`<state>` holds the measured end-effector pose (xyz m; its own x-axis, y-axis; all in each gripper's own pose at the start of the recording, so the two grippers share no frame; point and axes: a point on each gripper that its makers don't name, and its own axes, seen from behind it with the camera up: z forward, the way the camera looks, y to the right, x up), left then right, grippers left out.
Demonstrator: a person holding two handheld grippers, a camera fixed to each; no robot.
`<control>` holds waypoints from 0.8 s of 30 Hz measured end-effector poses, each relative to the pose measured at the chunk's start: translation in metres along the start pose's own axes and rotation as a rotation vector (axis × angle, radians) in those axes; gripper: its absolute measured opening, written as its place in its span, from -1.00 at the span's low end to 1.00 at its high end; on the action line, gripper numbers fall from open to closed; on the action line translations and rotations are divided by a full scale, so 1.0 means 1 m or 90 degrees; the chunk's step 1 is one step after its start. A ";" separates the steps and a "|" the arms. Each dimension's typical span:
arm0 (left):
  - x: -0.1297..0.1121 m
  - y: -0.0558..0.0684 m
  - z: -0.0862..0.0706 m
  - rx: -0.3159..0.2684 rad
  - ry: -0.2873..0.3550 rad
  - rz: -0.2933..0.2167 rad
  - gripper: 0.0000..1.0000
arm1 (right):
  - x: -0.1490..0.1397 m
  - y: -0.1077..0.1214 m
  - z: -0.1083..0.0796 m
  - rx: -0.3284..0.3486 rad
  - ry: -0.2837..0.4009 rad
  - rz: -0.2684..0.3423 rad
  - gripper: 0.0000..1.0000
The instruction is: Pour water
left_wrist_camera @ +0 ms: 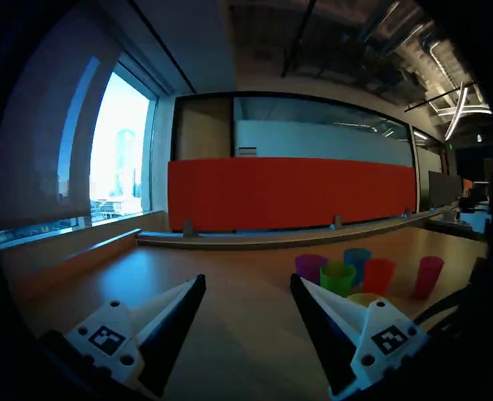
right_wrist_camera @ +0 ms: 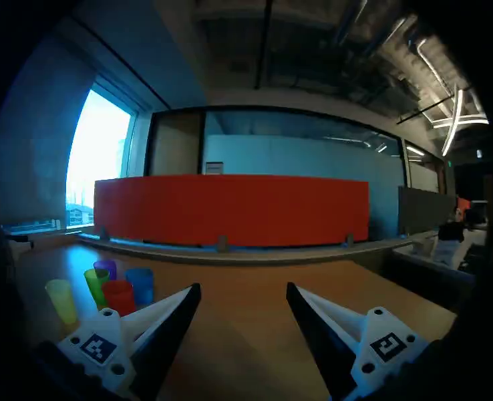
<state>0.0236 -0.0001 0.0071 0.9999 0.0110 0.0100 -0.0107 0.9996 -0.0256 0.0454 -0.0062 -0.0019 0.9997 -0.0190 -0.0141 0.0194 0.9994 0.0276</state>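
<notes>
Several coloured plastic cups stand grouped on the wooden table (left_wrist_camera: 246,334). In the left gripper view I see a purple cup (left_wrist_camera: 310,266), a green cup (left_wrist_camera: 337,277), a blue cup (left_wrist_camera: 357,259), an orange-red cup (left_wrist_camera: 378,275) and a pink cup (left_wrist_camera: 427,275); a yellow cup (left_wrist_camera: 363,299) is partly hidden behind my right finger. My left gripper (left_wrist_camera: 246,279) is open and empty, to the left of the cups. In the right gripper view the red cup (right_wrist_camera: 119,296), blue cup (right_wrist_camera: 140,284) and a yellow-green cup (right_wrist_camera: 62,301) stand at the left. My right gripper (right_wrist_camera: 243,287) is open and empty.
A red partition (left_wrist_camera: 286,190) runs along the table's far edge. A bright window (left_wrist_camera: 116,160) and a wooden sill lie to the left. Desks and a seated person (right_wrist_camera: 452,230) are far off at the right.
</notes>
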 end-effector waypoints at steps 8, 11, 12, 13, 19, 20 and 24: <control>0.041 0.007 0.007 -0.046 0.009 0.013 0.88 | 0.044 0.002 0.008 0.007 -0.004 0.004 0.99; 0.048 0.009 0.011 -0.058 0.006 0.027 0.88 | 0.053 0.004 0.010 0.009 0.000 0.005 0.98; 0.049 0.010 0.012 -0.063 0.004 0.032 0.88 | 0.054 0.004 0.011 0.011 0.000 0.003 0.98; 0.050 0.010 0.013 -0.068 0.002 0.035 0.88 | 0.055 0.003 0.011 0.013 -0.001 0.000 0.99; 0.051 0.020 0.020 -0.112 -0.019 0.056 0.88 | 0.058 -0.007 0.013 0.045 -0.009 -0.023 0.99; 0.051 0.023 0.021 -0.122 -0.025 0.061 0.88 | 0.058 -0.010 0.013 0.054 -0.011 -0.028 0.99; 0.048 0.031 0.027 -0.158 -0.050 0.089 0.87 | 0.059 -0.021 0.015 0.091 -0.029 -0.052 0.99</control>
<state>0.0707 0.0320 0.0336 0.9851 0.1591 0.0657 -0.1353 0.9515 -0.2762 0.1044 -0.0287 0.0118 0.9943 -0.1042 0.0230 0.0989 0.9806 0.1695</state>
